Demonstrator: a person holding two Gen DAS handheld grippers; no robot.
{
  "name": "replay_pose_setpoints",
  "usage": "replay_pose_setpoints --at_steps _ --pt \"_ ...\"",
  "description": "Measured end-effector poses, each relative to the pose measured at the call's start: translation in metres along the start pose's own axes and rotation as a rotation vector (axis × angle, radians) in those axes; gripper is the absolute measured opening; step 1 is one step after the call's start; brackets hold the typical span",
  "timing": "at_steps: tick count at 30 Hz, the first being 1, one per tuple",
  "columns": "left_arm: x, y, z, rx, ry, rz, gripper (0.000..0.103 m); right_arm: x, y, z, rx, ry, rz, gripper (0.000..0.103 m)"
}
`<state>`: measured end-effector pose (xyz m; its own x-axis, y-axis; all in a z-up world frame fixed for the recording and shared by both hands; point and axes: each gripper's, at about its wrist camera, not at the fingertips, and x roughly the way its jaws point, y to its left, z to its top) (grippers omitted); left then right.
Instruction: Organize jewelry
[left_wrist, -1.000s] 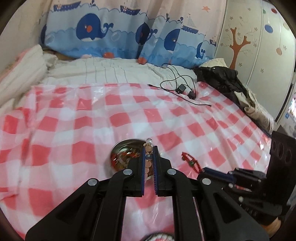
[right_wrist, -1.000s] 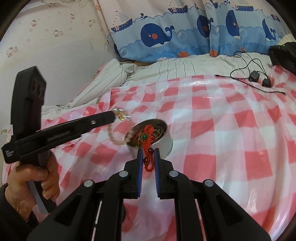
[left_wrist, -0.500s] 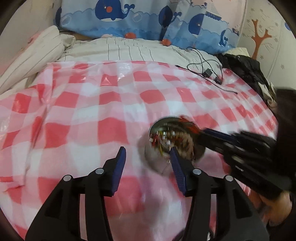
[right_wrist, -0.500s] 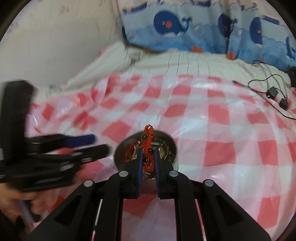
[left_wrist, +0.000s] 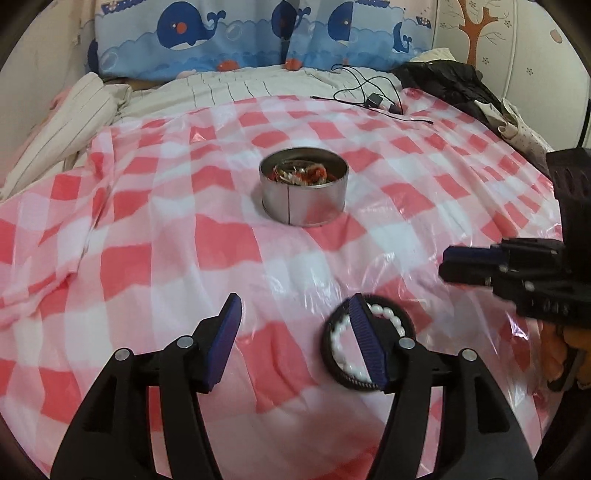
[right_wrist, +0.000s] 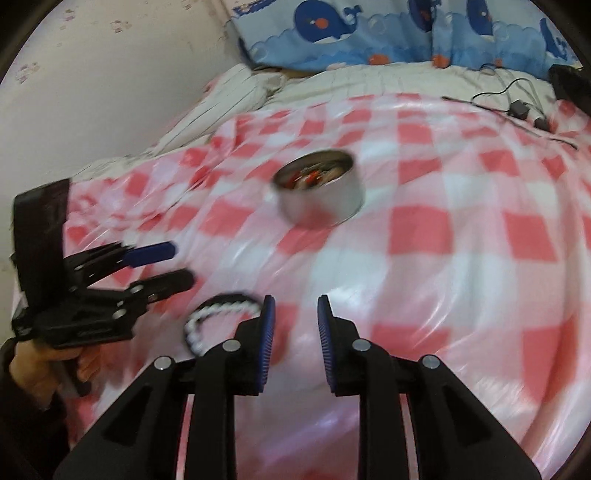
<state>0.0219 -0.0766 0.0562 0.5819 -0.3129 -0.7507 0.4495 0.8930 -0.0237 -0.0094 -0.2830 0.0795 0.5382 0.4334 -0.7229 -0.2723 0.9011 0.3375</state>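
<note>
**Now emptied: both grippers drawn back from the jewelry tin**

Seen upright on the pink-and-white checked cloth (left_wrist: 155, 266), open mouth facing up: the round metal tin (left_wrist: 303, 195), short and wide, with no long axis to speak of, a vertical seam on its near wall. Holding a tangle of red cord, beads and gold-coloured pieces inside, too jumbled to sort by eye. Standing near the middle of the cloth, well apart from both tools.

Lying flat nearer the cameras: a black ring tray (left_wrist: 369, 343) with a loop of white beads (left_wrist: 341, 334) curled inside it, partly hidden behind one blue pad (left_wrist: 365, 343) of the left gripper (left_wrist: 295, 332).

Changed since a second ago: then clamped on a gold-disc chain over the tin, the left gripper now released, jaws opening wide with nothing between them. Then pinched on a red corded bracelet above the tin, the right gripper (right_wrist: 293, 326) now parted and opening, pads bare, that bracelet apparently among the tin's contents. Both tools pulled back toward the near edge of the cloth, the tin looking farther off in each wrist view.

Visible beyond: whale-print curtain (left_wrist: 258, 37), striped bedding (left_wrist: 240, 86), black cable (left_wrist: 369, 92).
</note>
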Motion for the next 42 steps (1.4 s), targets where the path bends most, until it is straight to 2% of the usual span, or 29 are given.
replay_pose_setpoints --at_steps 4,6,9,12,16,20,23,27,33,37,40,41,42 --pt "0.01 -0.016 -0.002 0.093 0.007 0.007 0.057 0.008 0.011 -0.011 -0.01 0.024 -0.012 0.025" --pt "0.019 -0.025 -0.002 0.131 0.019 0.026 0.057 0.012 0.012 -0.015 -0.016 0.033 -0.036 0.03" --pt "0.031 -0.034 -0.002 0.173 0.041 0.026 0.05 0.013 0.009 -0.016 -0.005 0.029 -0.044 0.035" --pt "0.038 -0.038 -0.001 0.18 0.056 0.022 0.04 0.015 0.004 -0.016 0.011 0.031 -0.047 0.036" --pt "0.044 -0.034 -0.001 0.14 0.079 -0.025 0.017 0.017 0.002 -0.016 0.025 0.035 -0.042 0.037" --pt "0.042 -0.033 -0.001 0.123 0.088 -0.052 0.007 0.017 0.002 -0.016 0.027 0.035 -0.044 0.038" --pt "0.028 -0.01 0.006 -0.041 0.042 -0.187 0.007 0.017 0.0 -0.016 0.037 0.034 -0.043 0.038" --pt "0.015 0.018 0.01 -0.162 -0.005 -0.253 0.007 0.018 0.0 -0.016 0.039 0.035 -0.045 0.038" --pt "0.016 0.036 0.012 -0.223 -0.018 -0.221 0.007 0.019 0.002 -0.016 0.025 0.037 -0.05 0.038" --pt "0.019 0.039 0.012 -0.234 -0.018 -0.19 0.007 0.031 0.024 -0.011 -0.082 0.053 -0.058 0.04" --pt "0.028 0.035 0.009 -0.203 0.011 -0.136 0.007 0.051 0.038 -0.014 -0.166 0.114 -0.119 0.04" --pt "0.031 0.033 0.008 -0.188 0.021 -0.114 0.007 0.053 0.04 -0.016 -0.186 0.12 -0.135 0.035" --pt "0.035 0.03 0.008 -0.171 0.034 -0.098 0.007 0.052 0.042 -0.017 -0.2 0.121 -0.146 0.02"
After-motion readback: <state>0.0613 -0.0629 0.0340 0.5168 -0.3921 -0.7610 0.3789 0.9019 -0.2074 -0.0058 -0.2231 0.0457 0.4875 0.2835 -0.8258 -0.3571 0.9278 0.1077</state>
